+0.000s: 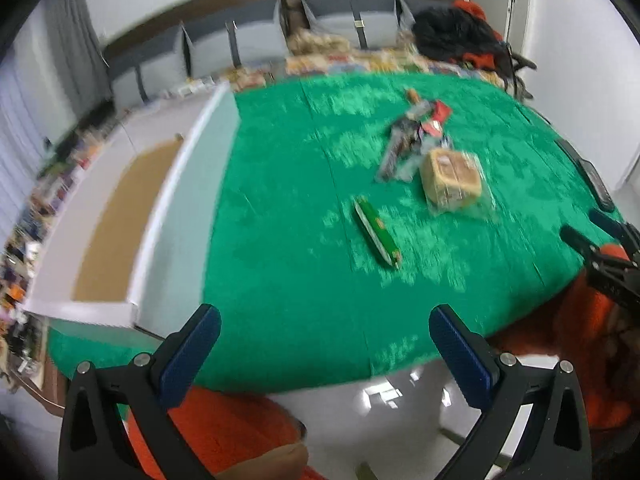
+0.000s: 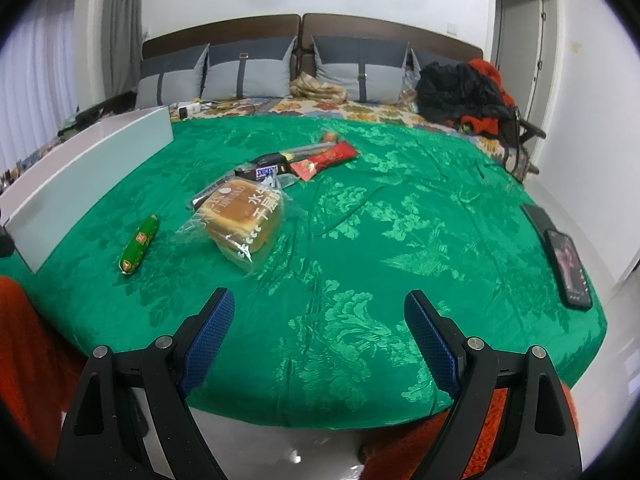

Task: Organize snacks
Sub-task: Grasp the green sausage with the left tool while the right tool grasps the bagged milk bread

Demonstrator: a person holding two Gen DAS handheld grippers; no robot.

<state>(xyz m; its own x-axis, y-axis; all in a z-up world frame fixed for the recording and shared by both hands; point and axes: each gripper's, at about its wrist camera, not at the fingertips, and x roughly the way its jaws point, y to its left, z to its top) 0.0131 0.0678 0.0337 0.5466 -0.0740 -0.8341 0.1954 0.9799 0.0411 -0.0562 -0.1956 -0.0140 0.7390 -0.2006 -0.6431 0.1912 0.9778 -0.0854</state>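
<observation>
The green cloth (image 2: 360,240) fills the centre of both views. The white box (image 1: 120,216), open-topped with a brown floor, occupies the left of the left wrist view. The wrapped bread (image 2: 240,216) lies left of centre in the right wrist view, with the Snickers bar (image 2: 262,172) and red packet (image 2: 326,158) just above it and the green sausage (image 2: 138,246) apart at lower left. My left gripper (image 1: 324,348) and right gripper (image 2: 318,330) hang at the lower edge, jaws spread wide, holding nothing. I judge sorting not yet begun. To start well, I should bring my left gripper over the isolated sausage, span its narrow width, then close squarely before carrying it boxward.
</observation>
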